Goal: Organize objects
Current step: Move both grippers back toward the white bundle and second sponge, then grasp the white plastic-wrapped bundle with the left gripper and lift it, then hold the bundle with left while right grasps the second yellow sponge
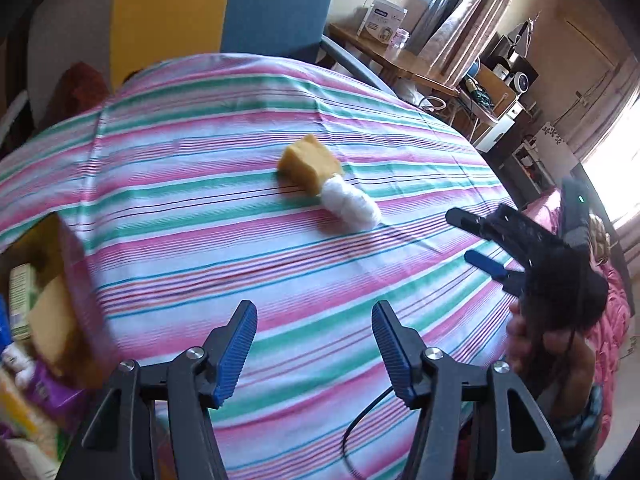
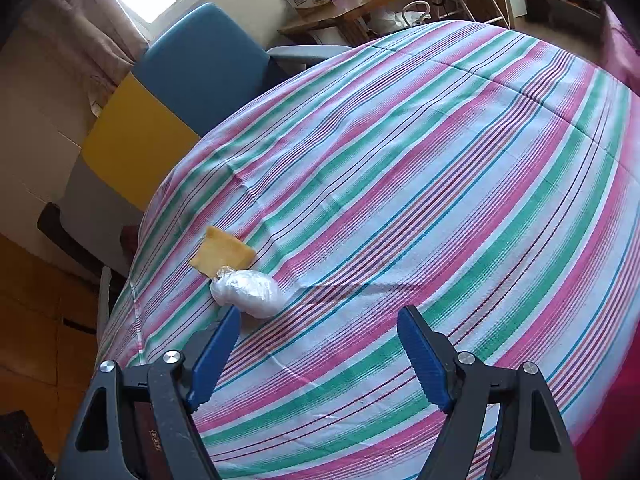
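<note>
A yellow sponge block [image 1: 309, 163] lies on the striped cloth [image 1: 200, 216], touching a white plastic-wrapped bundle [image 1: 351, 203] on its right. Both also show in the right wrist view, the sponge [image 2: 222, 255] behind the bundle [image 2: 250, 293]. My left gripper [image 1: 314, 350] is open and empty, well short of them. My right gripper [image 2: 319, 354] is open and empty, its left fingertip [image 2: 228, 330] just in front of the bundle. The right gripper also shows in the left wrist view [image 1: 474, 236], open, to the right of the bundle.
A pink box [image 1: 86, 300] at the left edge holds a yellow sponge [image 1: 52, 328] and several packets. A blue and yellow chair [image 2: 192, 64] stands behind the table. A wooden desk [image 1: 396, 60] with boxes stands further back. A pink quilt [image 1: 612, 320] lies at the right.
</note>
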The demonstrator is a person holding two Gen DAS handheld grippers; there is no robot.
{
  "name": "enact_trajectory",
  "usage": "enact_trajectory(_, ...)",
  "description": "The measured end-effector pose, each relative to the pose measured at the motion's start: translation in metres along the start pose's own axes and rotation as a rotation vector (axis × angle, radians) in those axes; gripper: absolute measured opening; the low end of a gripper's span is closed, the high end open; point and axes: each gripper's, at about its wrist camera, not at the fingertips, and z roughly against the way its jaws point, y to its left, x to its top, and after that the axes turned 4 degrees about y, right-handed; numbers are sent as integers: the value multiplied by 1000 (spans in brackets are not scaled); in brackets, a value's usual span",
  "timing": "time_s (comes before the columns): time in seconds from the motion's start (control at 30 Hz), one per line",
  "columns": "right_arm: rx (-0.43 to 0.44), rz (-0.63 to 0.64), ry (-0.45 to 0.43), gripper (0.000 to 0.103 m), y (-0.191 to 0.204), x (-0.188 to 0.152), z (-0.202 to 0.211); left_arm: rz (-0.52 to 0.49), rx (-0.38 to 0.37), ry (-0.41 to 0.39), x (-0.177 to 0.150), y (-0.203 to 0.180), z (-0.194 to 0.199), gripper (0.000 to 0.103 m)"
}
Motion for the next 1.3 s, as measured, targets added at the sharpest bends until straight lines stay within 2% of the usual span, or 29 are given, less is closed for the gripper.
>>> enact_trajectory(0.1, 23, -22, 5, 82, -4, 1, 0, 54, -58, 38, 19, -7, -31, 60)
enact_trajectory(0.27, 54, -36, 19, 82, -4, 3, -3, 146, -90, 44, 52, -12, -80, 59)
enact_trajectory(0.53, 98, -62, 50, 83, -7, 4, -9, 264, -55, 29, 86, -16, -127, 62)
enact_trajectory(0.63, 101, -62, 51, 83, -7, 4, -10, 264, -32, 37, 93, -22, -141, 62)
enact_trajectory(0.7, 99, -63, 49, 83, -8, 4, -10, 240, -11, 45, 94, -26, -150, 59)
enact_trajectory(0.73, 98, -64, 46, 83, -8, 4, -10, 221, 1, 55, 93, -27, -154, 51)
enact_trajectory(0.8, 94, -66, 40, 83, -9, 4, -9, 179, 18, 47, 90, -30, -155, 40)
enact_trajectory(1.0, 82, -59, 37, 83, -7, 4, -11, 118, 21, 50, 73, -17, -132, 38)
enact_trajectory(1.13, 76, -43, 54, 83, -5, 3, -14, 106, 56, 46, 50, 1, -106, 38)
enact_trajectory(1.3, 56, 16, 88, 83, 4, -2, -20, 68, 61, 22, 14, 17, -60, 38)
